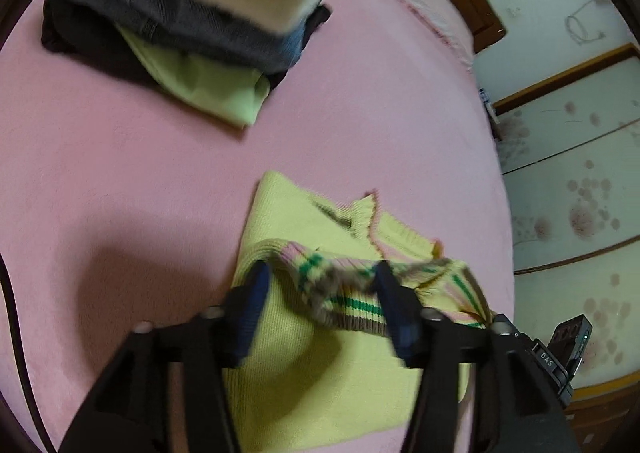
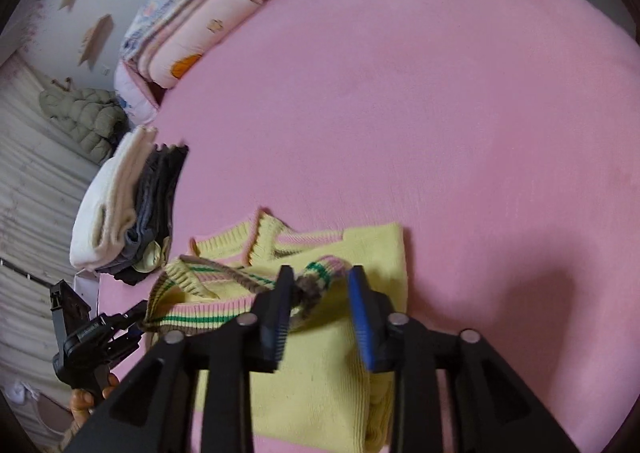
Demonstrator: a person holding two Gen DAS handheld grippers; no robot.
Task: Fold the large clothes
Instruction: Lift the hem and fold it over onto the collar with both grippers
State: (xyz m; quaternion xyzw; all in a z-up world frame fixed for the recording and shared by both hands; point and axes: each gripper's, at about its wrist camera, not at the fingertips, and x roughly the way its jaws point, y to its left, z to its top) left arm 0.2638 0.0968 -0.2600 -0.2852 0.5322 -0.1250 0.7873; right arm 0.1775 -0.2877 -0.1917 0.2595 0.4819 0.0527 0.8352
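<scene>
**Both grippers over the sweater's striped hem**

The left gripper (image 1: 320, 293) pointed forward and low over the yellow ribbed-knit sweater with a pink, green and brown striped hem (image 1: 296, 237). Its two blue-padded fingers (image 1: 256, 293) stood apart, with a raised stretch of hem lying between them; a clamp on the fabric was not visible. The right gripper (image 2: 320, 293) was posed alike over the same sweater (image 2: 360, 249), jaws apart, a bunched piece of hem between them, not pinched. In the right wrist view the left gripper (image 2: 132, 323) appeared at the lower left, at the hem's far end.

The sweater lay partly folded on the pink bed cover (image 1: 120, 173), near its edge.

Count: one sweater; two grippers; one stack of folded clothes (image 1: 180, 13), cream on top, grey, dark and pale green layers below, toward the cover's far side.
</scene>
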